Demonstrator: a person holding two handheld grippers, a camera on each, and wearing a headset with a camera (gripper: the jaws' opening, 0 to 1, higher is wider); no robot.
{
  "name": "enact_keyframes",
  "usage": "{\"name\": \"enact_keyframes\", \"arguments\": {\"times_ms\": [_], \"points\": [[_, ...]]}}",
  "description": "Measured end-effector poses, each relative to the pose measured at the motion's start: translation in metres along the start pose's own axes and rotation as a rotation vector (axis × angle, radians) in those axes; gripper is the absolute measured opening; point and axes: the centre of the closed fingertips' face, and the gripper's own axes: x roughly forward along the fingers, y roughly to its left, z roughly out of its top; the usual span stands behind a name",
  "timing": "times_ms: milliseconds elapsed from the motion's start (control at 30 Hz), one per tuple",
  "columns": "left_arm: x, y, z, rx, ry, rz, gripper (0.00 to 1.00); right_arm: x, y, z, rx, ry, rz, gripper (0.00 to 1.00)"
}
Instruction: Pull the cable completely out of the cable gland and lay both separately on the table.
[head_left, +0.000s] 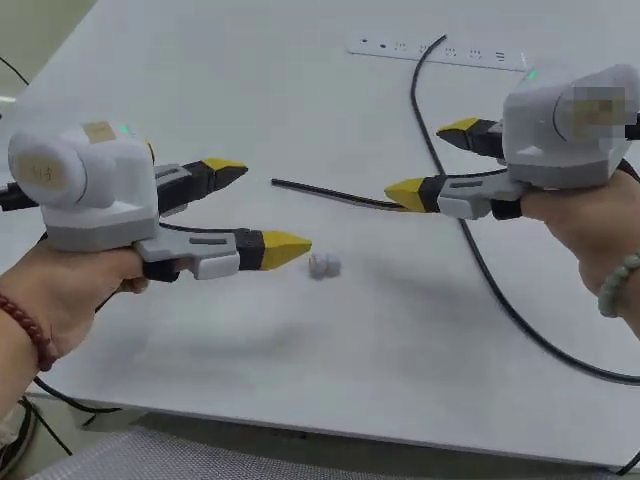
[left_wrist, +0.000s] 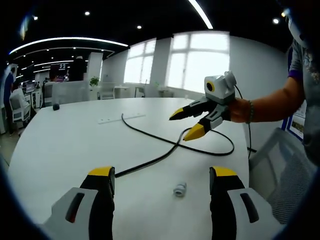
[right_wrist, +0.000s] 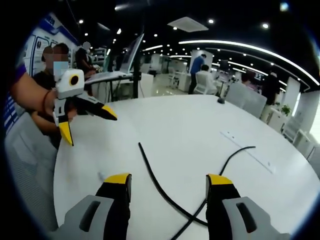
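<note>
Black round cable (head_left: 330, 192) lies free at frame centre, small pale plastic cable gland (head_left: 323, 266) just below, apart, both on white table (head_left: 300, 340). Jaws spread, empty: left gripper (head_left: 277, 207) & right gripper (head_left: 414, 160). Likely risk: left lower jaw nudges the light gland and it rolls; white power strip (head_left: 440, 52) at top is well clear.

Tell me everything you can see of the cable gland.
The cable gland is a small, pale grey, plastic-looking fitting, short and cylindrical, lying on the white table. No cable runs through it; the end of the black cable rests apart from it. Nothing but the table touches it. Finer detail is too small to tell.
</note>
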Motion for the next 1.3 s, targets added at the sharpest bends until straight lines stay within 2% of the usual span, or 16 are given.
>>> {"name": "enact_keyframes", "arguments": {"times_ms": [167,500,833,1133,1300], "points": [[-0.007,0.0,0.012,0.015,-0.028,0.035,0.82,-0.02,-0.002,0.003,0.013,-0.02,-0.039,0.59],[-0.024,-0.007,0.034,0.033,-0.077,0.081,0.84,-0.065,0.006,-0.004,0.029,-0.027,-0.105,0.6],[-0.039,-0.022,0.05,0.044,-0.114,0.105,0.85,-0.107,0.012,-0.013,0.078,-0.041,-0.172,0.62],[-0.047,-0.036,0.051,0.051,-0.121,0.113,0.85,-0.127,0.024,-0.017,0.096,-0.044,-0.193,0.64],[-0.055,-0.04,0.051,0.054,-0.12,0.129,0.86,-0.134,0.03,-0.019,0.105,-0.041,-0.204,0.64]]}}
